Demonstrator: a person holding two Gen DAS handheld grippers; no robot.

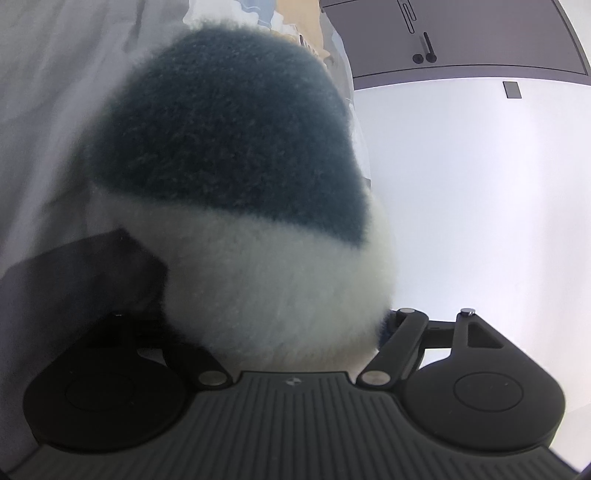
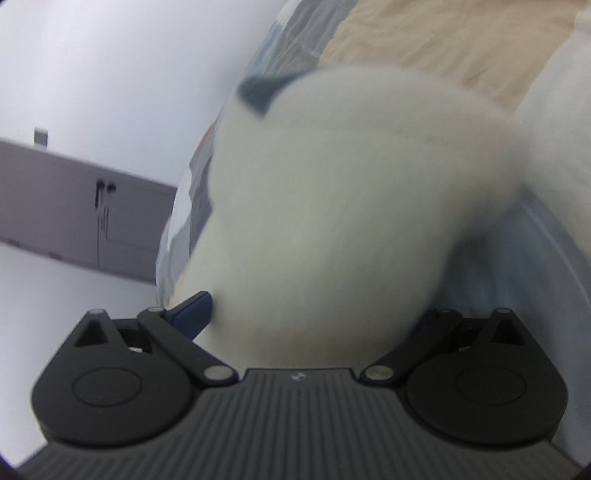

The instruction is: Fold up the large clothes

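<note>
1. Grey cabinets and a pale wall backed a bed spread with a tan and blue patchwork quilt.
2. On the left, the left gripper had a fuzzy teal-and-white garment bulging between its jaws, which were spread wide; whether its pads pressed the cloth could not be told.
3. On the right, the right gripper stood at full spread, a blue pad beside the blurred white fleece, apparently letting go.
4. Judged step: setting down a fold; next, regrasp an edge.

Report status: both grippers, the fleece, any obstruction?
Left gripper and right gripper: white-and-teal fleece between the jaws, grip unclear. Lenses mostly blocked by fleece.
</note>
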